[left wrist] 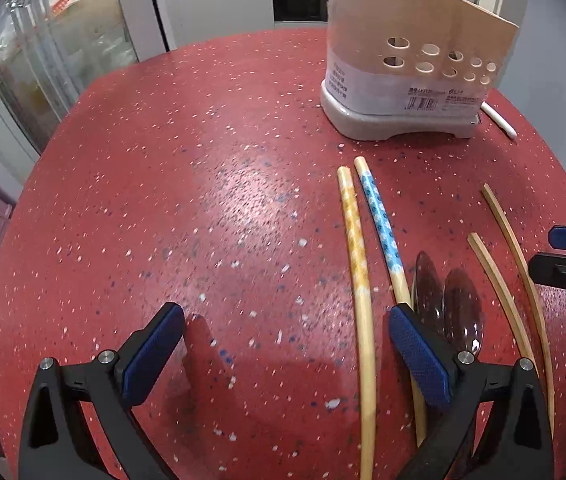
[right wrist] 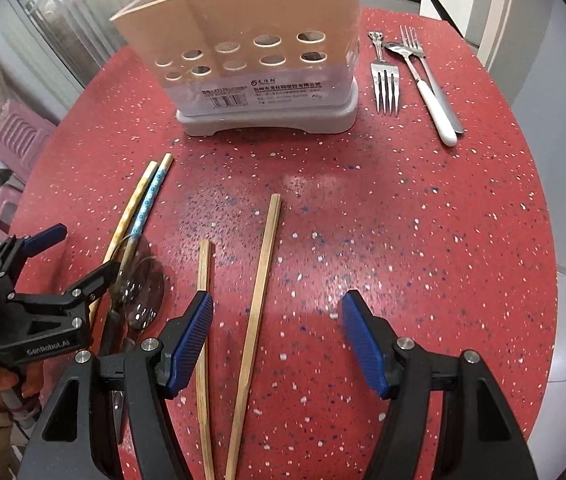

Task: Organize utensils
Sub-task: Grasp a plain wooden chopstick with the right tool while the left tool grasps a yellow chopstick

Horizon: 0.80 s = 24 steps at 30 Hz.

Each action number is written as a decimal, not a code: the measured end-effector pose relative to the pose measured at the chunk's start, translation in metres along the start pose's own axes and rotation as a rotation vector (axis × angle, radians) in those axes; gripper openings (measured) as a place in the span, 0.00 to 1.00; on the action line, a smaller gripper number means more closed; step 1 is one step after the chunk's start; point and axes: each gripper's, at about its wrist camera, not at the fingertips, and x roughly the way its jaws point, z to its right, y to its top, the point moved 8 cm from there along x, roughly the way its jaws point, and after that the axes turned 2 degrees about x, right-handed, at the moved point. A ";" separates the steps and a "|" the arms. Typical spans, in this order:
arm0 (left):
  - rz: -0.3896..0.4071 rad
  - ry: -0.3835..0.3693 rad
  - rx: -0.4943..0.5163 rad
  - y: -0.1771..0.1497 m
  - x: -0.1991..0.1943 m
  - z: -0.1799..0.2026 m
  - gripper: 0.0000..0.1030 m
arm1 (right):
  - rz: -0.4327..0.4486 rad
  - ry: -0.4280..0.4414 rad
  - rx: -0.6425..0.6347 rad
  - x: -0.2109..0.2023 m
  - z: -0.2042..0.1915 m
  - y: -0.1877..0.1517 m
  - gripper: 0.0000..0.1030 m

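Both hand-held grippers, left [left wrist: 285, 344] and right [right wrist: 277, 334], gape wide over chopsticks [right wrist: 257, 304], gripping nothing.

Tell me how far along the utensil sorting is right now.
Barely started. The caddy already holds something dark at its top, unclear what. Nothing is in hand: left gripper and right gripper both hover with jaws open. Left on the table: patterned chopsticks, bamboo chopsticks, two clear spoons, two forks and a white-handled utensil.

Pink stool [right wrist: 17, 136] beside red speckled table [right wrist: 403, 220].
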 end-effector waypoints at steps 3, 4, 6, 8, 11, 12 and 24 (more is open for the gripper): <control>-0.010 -0.028 0.009 0.005 0.000 0.004 1.00 | -0.036 -0.021 -0.016 0.008 -0.003 0.006 0.54; -0.014 -0.039 0.010 0.007 0.000 0.005 1.00 | -0.055 -0.029 -0.024 0.011 -0.005 0.008 0.52; -0.025 -0.047 0.019 0.009 -0.001 0.009 1.00 | -0.090 -0.034 -0.036 0.017 -0.009 0.008 0.45; -0.035 -0.063 0.026 0.013 -0.001 0.014 0.95 | -0.097 -0.056 -0.061 0.018 -0.012 0.009 0.41; -0.056 -0.072 0.054 0.018 -0.003 0.023 0.85 | -0.108 -0.084 -0.093 0.020 -0.016 0.009 0.39; -0.064 -0.076 0.065 0.019 -0.004 0.027 0.82 | -0.109 -0.089 -0.099 0.020 -0.017 0.009 0.35; -0.119 -0.100 0.131 0.018 -0.010 0.050 0.31 | -0.105 0.026 -0.090 0.013 -0.008 -0.004 0.06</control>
